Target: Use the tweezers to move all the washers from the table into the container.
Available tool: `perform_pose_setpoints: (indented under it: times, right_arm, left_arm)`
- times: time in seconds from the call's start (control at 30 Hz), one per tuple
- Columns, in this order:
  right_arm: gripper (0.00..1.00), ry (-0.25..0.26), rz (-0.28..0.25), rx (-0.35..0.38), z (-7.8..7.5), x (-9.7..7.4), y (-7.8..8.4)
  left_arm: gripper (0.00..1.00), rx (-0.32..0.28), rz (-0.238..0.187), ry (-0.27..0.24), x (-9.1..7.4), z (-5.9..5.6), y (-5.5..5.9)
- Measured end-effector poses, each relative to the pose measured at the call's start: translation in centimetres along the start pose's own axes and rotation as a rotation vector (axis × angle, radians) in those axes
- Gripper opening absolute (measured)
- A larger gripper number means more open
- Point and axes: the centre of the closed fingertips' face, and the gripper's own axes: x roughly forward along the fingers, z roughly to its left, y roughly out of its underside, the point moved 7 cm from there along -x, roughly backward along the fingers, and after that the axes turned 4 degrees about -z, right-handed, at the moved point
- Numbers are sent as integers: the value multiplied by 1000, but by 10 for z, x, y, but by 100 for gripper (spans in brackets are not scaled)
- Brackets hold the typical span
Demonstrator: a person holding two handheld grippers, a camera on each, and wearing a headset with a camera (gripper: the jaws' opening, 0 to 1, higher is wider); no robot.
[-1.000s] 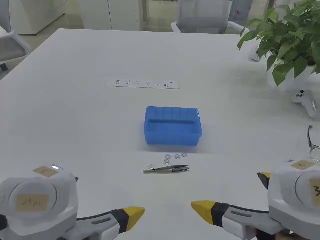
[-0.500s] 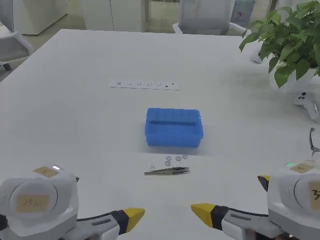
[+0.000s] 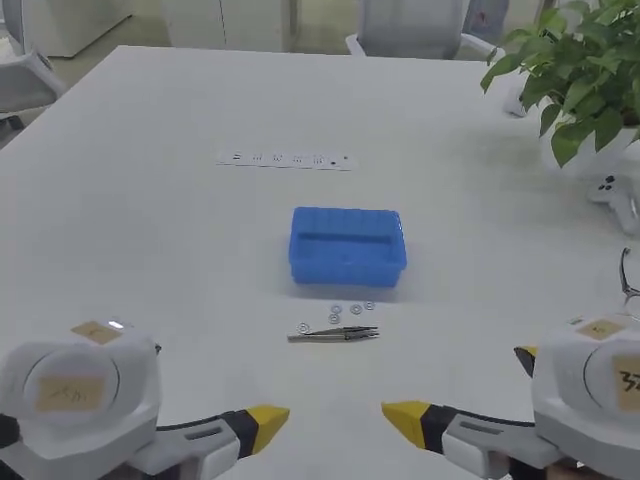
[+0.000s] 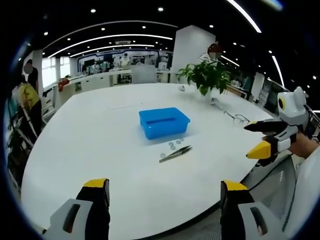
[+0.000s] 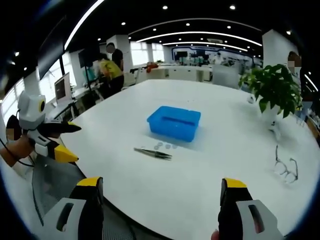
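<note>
A blue container (image 3: 347,247) stands at the middle of the white table (image 3: 150,230). Just in front of it lie several small washers (image 3: 345,311), and the metal tweezers (image 3: 333,335) lie flat beside them. My left gripper (image 3: 210,385) and right gripper (image 3: 465,385) hover near the table's front edge, well short of the tweezers, both open and holding nothing. In the left gripper view the jaws (image 4: 164,189) frame the container (image 4: 164,121), tweezers (image 4: 176,153) and washers (image 4: 172,145). The right gripper view's jaws (image 5: 160,183) frame the container (image 5: 174,122) and tweezers (image 5: 152,152).
A power strip (image 3: 285,159) lies beyond the container. A potted plant (image 3: 580,80) stands at the far right, with a small white device (image 3: 610,190) below it. Glasses (image 5: 285,167) lie at the right edge. Chairs (image 3: 410,30) line the far side; people stand in the background.
The head camera has shifted a little. The tweezers, washers and container lie where they were, and both grippers stay open near the front edge.
</note>
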Motion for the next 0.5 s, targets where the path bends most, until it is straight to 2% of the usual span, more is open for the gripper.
perform_pose_setpoints:
  times: [0.23,0.27,0.33,0.43,0.5]
  right_arm:
    - [96,6,8,4,-2,1,1]
    - [95,7,9,4,-2,1,2]
    - [95,8,12,2,-2,2,2]
    - [94,10,18,0,-3,3,3]
    - [94,11,20,-2,-3,3,3]
  left_arm:
    - [90,21,-5,17,5,1,-3]
    - [88,47,-10,25,5,1,-5]
    - [79,95,-46,30,7,3,-10]
    - [77,119,-63,54,9,4,-15]
    - [67,142,-68,75,12,6,-19]
